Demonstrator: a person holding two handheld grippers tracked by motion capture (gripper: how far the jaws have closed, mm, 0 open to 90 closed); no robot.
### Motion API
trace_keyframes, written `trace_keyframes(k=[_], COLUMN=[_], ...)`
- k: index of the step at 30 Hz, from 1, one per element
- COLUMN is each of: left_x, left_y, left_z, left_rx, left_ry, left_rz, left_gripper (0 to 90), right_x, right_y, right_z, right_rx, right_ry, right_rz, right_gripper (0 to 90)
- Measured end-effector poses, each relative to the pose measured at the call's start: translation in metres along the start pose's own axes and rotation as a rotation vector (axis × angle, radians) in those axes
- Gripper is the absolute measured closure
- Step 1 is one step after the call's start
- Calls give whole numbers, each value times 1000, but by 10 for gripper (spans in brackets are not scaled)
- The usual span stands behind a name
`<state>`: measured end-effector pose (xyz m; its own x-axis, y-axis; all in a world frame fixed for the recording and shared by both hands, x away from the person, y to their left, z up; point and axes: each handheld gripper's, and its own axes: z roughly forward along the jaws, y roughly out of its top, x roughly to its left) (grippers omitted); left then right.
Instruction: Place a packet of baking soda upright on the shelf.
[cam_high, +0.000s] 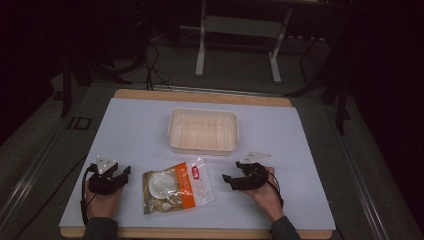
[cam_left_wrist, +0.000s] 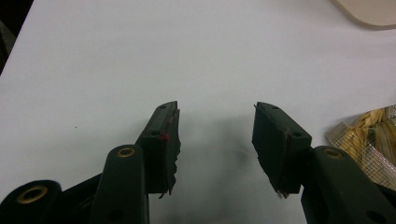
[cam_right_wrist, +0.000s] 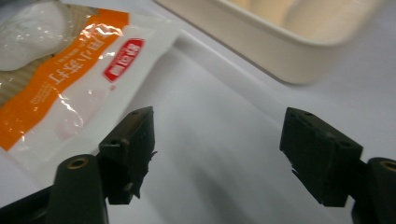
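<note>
While both hands rested near the front edge of the white-covered table (cam_high: 130, 125), the left gripper (cam_high: 121, 174) sat toward the front left corner with its black jaws spread wide and nothing between them; in the left gripper view the left gripper (cam_left_wrist: 215, 128) showed bare white tabletop (cam_left_wrist: 140, 56) in the gap, with a corner of the snack bag (cam_left_wrist: 369, 135) at the right edge of that view. The person's left hand (cam_high: 100, 200) gripped its body from below. A clear plastic snack bag with an orange panel and a red label (cam_high: 175, 186) lay flat near the middle of the front edge, between the two grippers and touching neither. The right gripper (cam_high: 228, 180) lay toward the front right, just beside the bag's right side, held by the right hand (cam_high: 267, 192), a grey three-cornered plate on top of it. In the right gripper view the right gripper (cam_right_wrist: 217, 135) also stood wide apart and empty, its left jaw close to the bag's (cam_right_wrist: 70, 79) clear edge without touching it. A cream rectangular plastic tray (cam_high: 172, 131) stood at the table's centre, behind the bag and well apart from both grippers; its near wall (cam_right_wrist: 243, 42) crossed the top of the right gripper view. Beyond the far edge, a dark floor carried a white metal stand (cam_high: 201, 45) and loose cables (cam_high: 152, 65).
</note>
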<state>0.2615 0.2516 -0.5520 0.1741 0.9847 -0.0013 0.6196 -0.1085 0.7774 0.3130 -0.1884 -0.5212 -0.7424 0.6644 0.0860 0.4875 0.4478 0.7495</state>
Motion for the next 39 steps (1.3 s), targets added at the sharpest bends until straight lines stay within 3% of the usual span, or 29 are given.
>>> trace_keyframes(k=[23, 39], left_x=[0, -1], left_y=[0, 0], left_z=[0, 0], left_rx=[2, -2], left_ry=[2, 0], left_rz=[3, 3], left_gripper=[500, 498], right_x=[30, 46], right_y=[18, 20], right_z=[53, 69], right_rx=[52, 59], right_ry=[123, 151], right_rz=[-47, -76], right_gripper=[212, 188])
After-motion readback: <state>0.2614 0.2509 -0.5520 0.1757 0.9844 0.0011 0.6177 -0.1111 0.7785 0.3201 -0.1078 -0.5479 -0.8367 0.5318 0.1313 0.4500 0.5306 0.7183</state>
